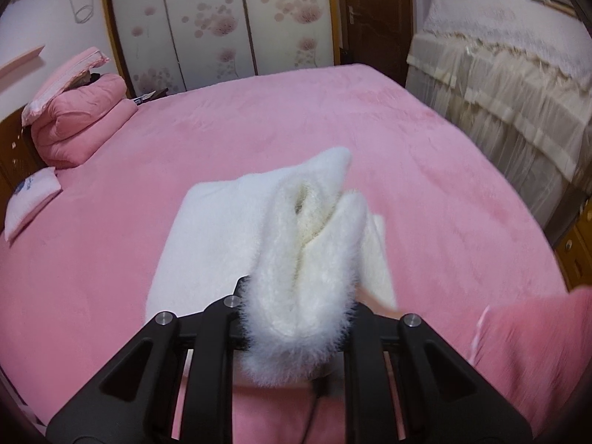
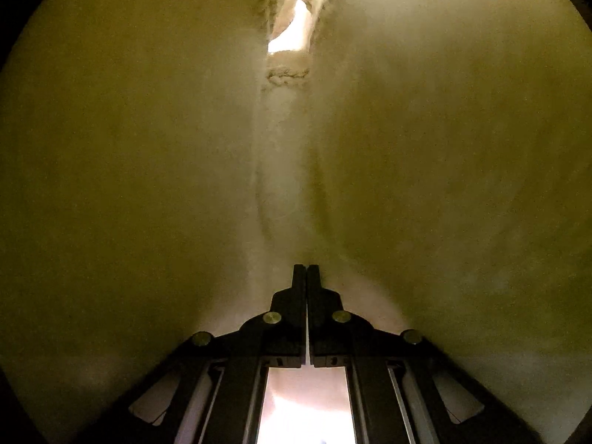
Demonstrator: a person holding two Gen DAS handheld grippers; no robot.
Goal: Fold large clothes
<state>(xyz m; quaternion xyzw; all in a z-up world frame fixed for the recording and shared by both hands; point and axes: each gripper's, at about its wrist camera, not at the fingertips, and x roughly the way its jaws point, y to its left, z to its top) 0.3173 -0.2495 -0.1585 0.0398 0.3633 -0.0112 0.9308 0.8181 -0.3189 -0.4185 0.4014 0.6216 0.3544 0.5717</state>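
A pink blanket [image 1: 111, 259] is covering the bed. Folded pink quilts [image 1: 79, 122] are sitting stacked at its far left corner, a small pillow [image 1: 31, 199] lying just beside them. A cream lace-draped piece of furniture [image 1: 518, 92] is standing on the right.

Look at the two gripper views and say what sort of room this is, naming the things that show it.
Most likely a home bedroom: a wide bed under a pink fleece cover, a folded pink quilt stacked at its head, and floral sliding wardrobe doors behind.
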